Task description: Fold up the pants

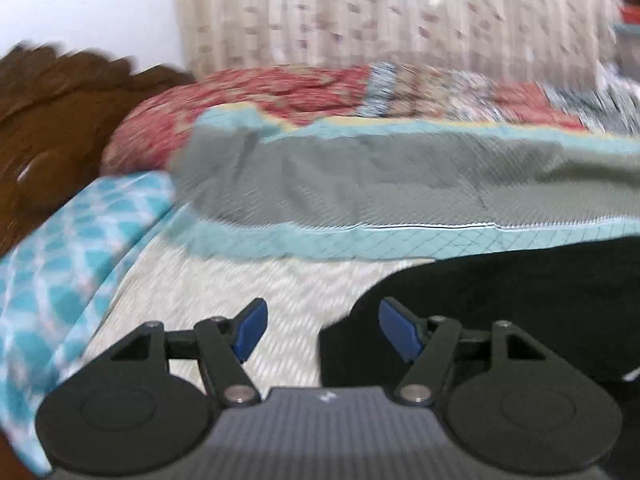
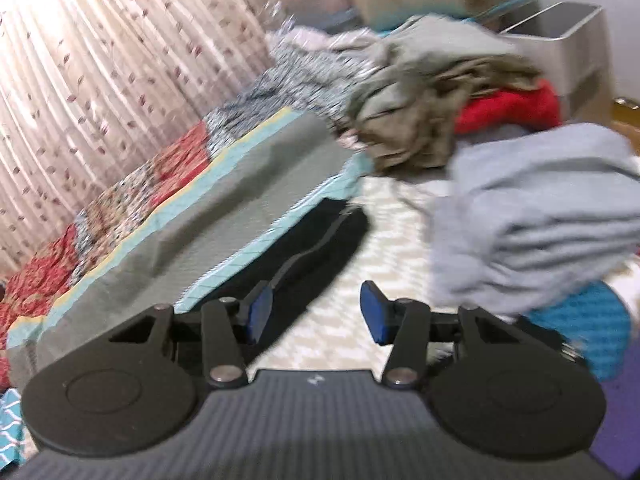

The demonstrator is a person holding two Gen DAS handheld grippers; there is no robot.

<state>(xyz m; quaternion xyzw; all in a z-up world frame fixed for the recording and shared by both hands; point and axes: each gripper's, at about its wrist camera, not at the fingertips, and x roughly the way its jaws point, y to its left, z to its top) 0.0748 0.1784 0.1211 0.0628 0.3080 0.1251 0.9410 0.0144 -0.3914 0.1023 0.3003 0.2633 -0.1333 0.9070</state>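
On the bed, left tool (image 1: 320, 330) jaws spread, nothing between the blue pads (image 1: 250, 330); right pad sits over the edge of the black pants (image 1: 500, 304), contact unclear. Right tool (image 2: 316, 312) also spread, empty, hovering above the cream bedspread (image 2: 384, 240). Small white mark on each tool body, not readable; no other writing or brand legible.

Pants lie flat on the bedspread, just beside the grey quilt (image 1: 360, 184) with teal border; in the right view they run as a long dark strip (image 2: 320, 248) along that border, near end hidden behind the tool. In the left view the pants are cut off at the right edge.

Further out: teal-and-white patterned cloth (image 1: 72, 248) at left, brown wooden headboard (image 1: 52, 120), red patterned cover (image 1: 260, 96), floral curtain (image 1: 380, 12). Right view: folded grey cloth stack (image 2: 540, 216), olive clothes heap (image 2: 416, 120), red garment (image 2: 512, 108), white bin (image 2: 568, 40). Both views motion-blurred; fabric details hard to make out.
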